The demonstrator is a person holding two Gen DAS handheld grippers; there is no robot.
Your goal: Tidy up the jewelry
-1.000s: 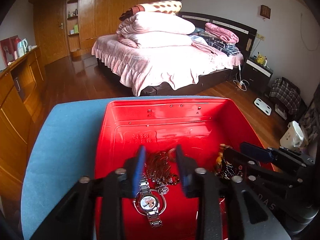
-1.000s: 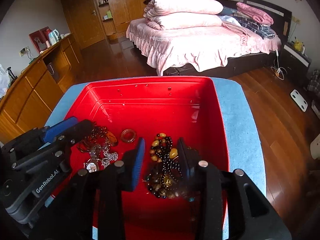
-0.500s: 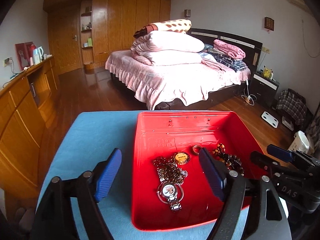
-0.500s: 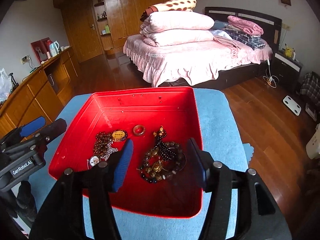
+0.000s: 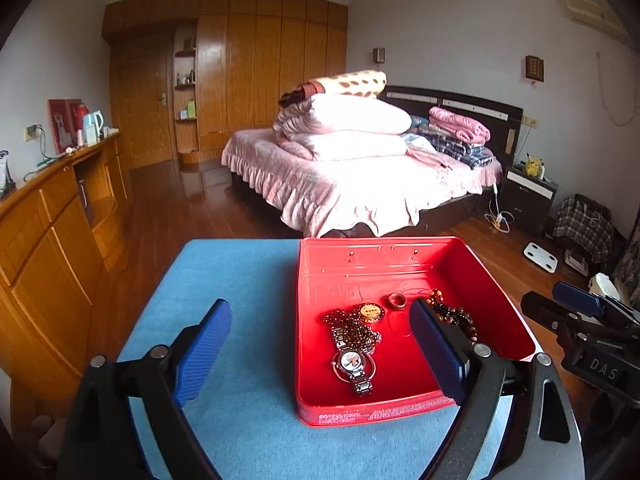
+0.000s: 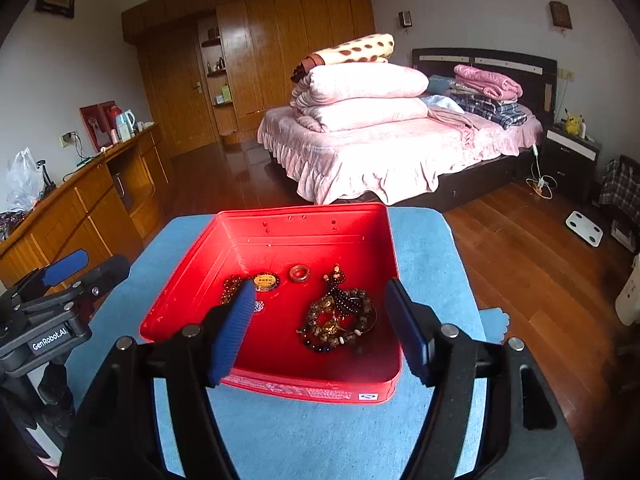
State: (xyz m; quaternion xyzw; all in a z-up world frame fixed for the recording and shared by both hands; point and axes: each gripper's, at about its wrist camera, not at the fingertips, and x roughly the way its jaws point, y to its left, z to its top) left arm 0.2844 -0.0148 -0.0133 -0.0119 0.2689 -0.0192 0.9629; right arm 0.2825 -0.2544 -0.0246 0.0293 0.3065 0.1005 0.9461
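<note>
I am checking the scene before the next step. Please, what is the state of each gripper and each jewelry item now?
Left gripper: open, holding nothing.
Right gripper: open, holding nothing.
Red metal tray: on the blue cloth, no lid on it.
Silver wristwatch: lying flat in the tray.
Brown bead bracelets: piled together in the tray.
Small brown ring: lying flat, apart from the beads.

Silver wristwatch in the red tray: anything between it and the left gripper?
Nothing visible blocks it. The left gripper is open above the near tray rim. The silver wristwatch lies exposed, though a dark chain necklace overlaps its far strap.
</note>
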